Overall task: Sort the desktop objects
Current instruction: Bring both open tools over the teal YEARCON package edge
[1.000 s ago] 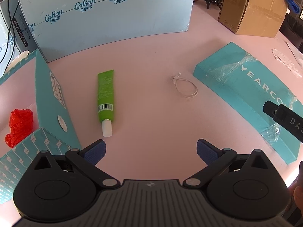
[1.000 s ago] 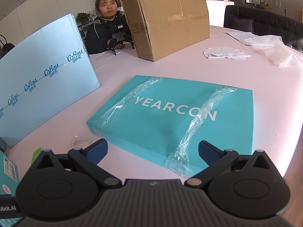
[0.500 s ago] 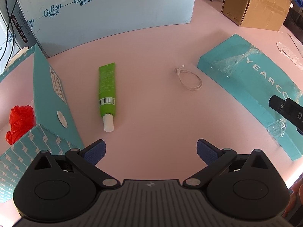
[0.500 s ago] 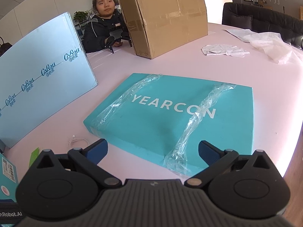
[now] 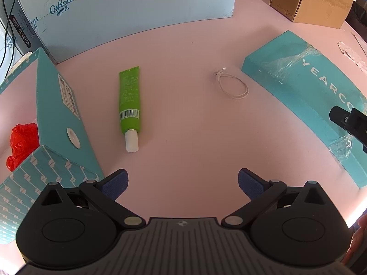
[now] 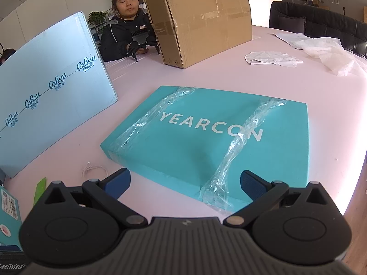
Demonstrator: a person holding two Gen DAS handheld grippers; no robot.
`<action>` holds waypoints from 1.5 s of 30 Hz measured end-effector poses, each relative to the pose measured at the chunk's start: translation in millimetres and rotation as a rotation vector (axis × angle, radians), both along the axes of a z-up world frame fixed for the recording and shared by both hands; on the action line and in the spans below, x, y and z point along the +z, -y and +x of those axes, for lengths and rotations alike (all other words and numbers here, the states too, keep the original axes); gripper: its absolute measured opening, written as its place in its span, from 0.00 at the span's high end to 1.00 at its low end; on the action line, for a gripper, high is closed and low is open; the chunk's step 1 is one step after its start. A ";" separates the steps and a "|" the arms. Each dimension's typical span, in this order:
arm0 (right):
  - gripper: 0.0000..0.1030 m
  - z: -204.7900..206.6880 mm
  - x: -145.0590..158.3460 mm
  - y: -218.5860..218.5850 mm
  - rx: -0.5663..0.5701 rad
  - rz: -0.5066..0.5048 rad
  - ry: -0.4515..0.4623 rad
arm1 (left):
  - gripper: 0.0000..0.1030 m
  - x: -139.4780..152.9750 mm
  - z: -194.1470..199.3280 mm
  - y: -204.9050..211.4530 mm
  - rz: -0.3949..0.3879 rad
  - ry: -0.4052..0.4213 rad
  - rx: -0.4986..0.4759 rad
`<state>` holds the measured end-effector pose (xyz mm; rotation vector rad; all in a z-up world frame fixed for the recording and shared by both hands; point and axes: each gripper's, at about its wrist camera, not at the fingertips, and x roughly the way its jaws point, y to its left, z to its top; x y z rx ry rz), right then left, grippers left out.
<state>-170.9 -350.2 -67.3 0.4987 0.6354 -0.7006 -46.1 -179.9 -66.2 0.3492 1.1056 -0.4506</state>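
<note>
A green tube (image 5: pixel 129 100) with a white cap lies on the pink table, cap toward me. A white string loop (image 5: pixel 232 84) lies to its right. My left gripper (image 5: pixel 182 184) is open and empty, above the table just short of the tube. A flat teal YEARCON box (image 6: pixel 213 137) with loose clear tape lies at the right; it also shows in the left wrist view (image 5: pixel 309 87). My right gripper (image 6: pixel 184 183) is open and empty at that box's near edge. The string (image 6: pixel 94 169) and the tube's tail (image 6: pixel 39 190) show at its left.
A tall light-blue carton (image 5: pixel 128 11) stands along the back. A teal box (image 5: pixel 62 105) with a label stands at the left, a red plastic bag (image 5: pixel 21 142) beside it. A brown cardboard box (image 6: pixel 199 20), crumpled white paper (image 6: pixel 273 58) and a seated person (image 6: pixel 128 20) are beyond.
My left gripper has moved back and up a little, so the tube and string sit farther up the view. My right gripper has drifted slightly toward the teal box.
</note>
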 end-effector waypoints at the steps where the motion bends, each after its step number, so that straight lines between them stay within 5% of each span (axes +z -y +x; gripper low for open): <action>1: 0.00 0.0 -0.1 -0.1 -0.001 0.000 0.001 | 0.01 -0.5 0.1 0.2 0.002 -0.002 0.000; 8: 0.00 -0.5 -0.6 1.1 -0.007 0.002 0.001 | 0.01 -1.0 -1.1 2.5 0.005 -0.005 -0.011; 23: 0.00 -4.8 3.5 4.7 -0.039 -0.036 0.036 | 0.01 21.4 3.9 6.2 -0.124 0.083 -0.029; 45: 0.00 0.4 1.0 12.1 -0.092 -0.069 0.039 | 0.01 35.0 26.5 35.3 -0.150 0.163 -0.050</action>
